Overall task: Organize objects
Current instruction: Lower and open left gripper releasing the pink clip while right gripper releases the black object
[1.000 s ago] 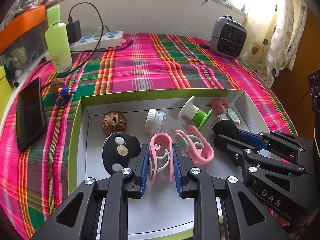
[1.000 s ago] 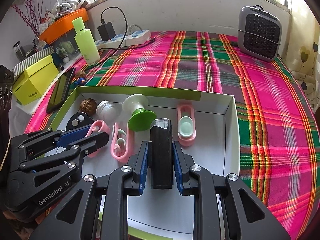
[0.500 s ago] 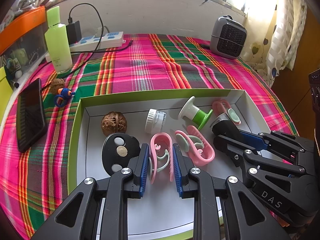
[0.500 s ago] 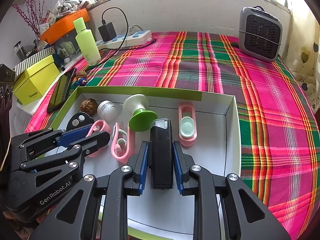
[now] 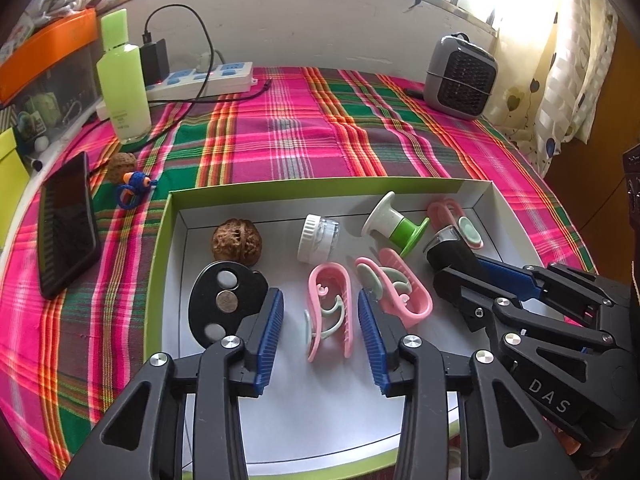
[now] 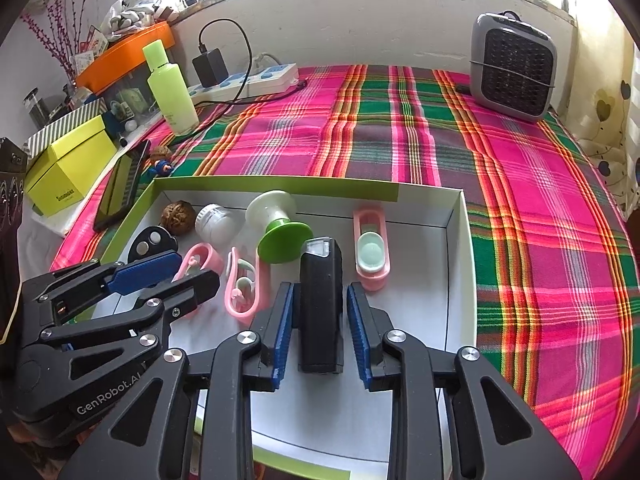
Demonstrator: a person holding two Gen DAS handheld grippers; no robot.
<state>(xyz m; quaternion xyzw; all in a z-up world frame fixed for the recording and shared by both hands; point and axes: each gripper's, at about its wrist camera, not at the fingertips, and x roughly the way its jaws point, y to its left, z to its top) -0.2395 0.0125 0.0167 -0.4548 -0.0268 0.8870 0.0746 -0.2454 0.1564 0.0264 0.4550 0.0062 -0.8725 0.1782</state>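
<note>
Left gripper (image 5: 320, 334) spread around pink clip (image 5: 329, 317), released; light, springy, best pinched mid-sides. Right gripper (image 6: 320, 332) likewise apart, rigid black block (image 6: 322, 300) at twelve o'clock.

A woven plaid cloth (image 5: 280, 140) covers the desk at the top of the frame. The box (image 5: 160, 240) looks like matt white card with a green outer face. A rough, wrinkled walnut (image 5: 237, 244) lies by a smooth pink plastic clip (image 5: 328, 312). The black case (image 6: 322, 304) is matt plastic; the phone (image 5: 66, 220) screen is glossy.
</note>
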